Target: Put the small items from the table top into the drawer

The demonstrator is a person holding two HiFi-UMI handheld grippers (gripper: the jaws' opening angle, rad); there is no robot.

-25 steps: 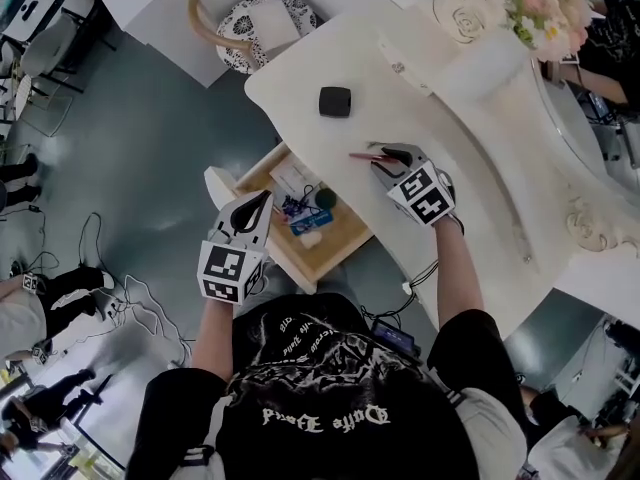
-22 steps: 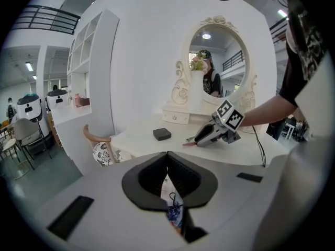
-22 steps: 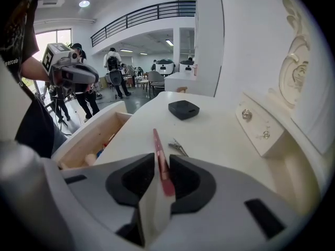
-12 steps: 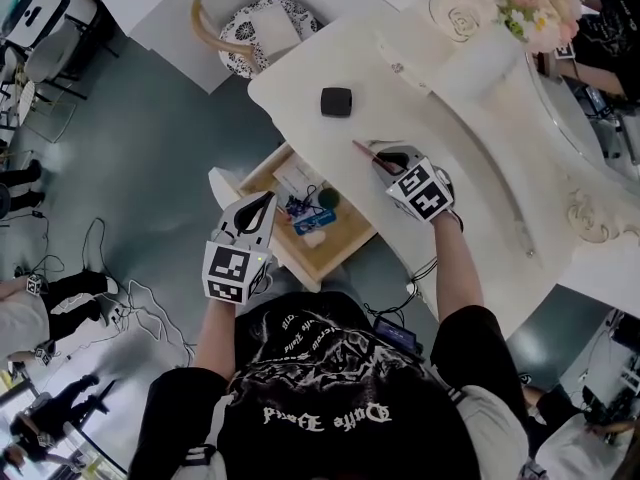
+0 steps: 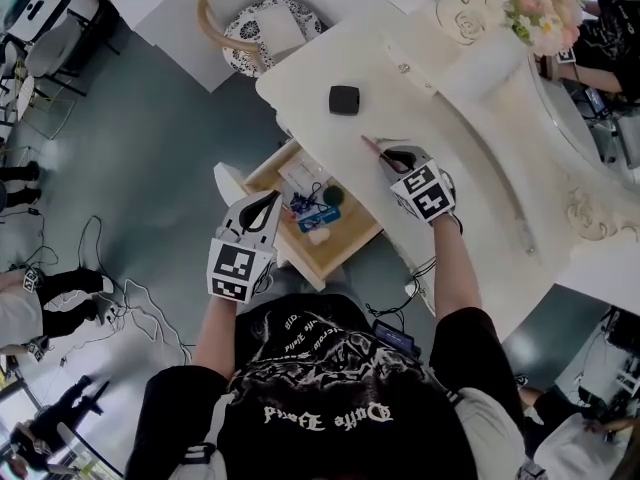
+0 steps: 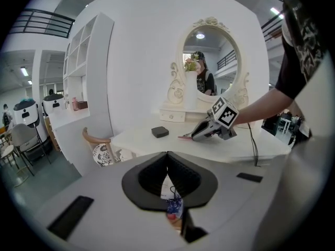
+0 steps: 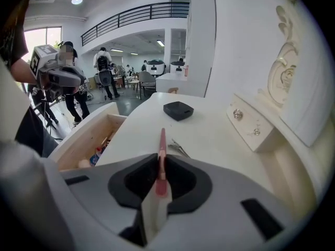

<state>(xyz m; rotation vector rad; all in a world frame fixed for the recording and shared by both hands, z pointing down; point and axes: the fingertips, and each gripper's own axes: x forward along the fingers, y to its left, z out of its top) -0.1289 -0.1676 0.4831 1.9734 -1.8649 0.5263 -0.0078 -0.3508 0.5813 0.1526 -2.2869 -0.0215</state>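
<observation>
Over the white counter (image 5: 310, 118) in the head view sits the right gripper (image 5: 385, 154); the open drawer (image 5: 268, 168) lies down-left of it, by the left gripper (image 5: 267, 202). Left gripper view: fingers together, empty. Right gripper view: fingers, just closing, pinch a pink stick (image 7: 162, 148) pointing straight ahead, drawer to its left.

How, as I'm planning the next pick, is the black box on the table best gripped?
Probably across two opposite flat sides of the black box, coming steeply from above. It lies flat and low on the table top, with bare surface all round, so the jaws can straddle it.
</observation>
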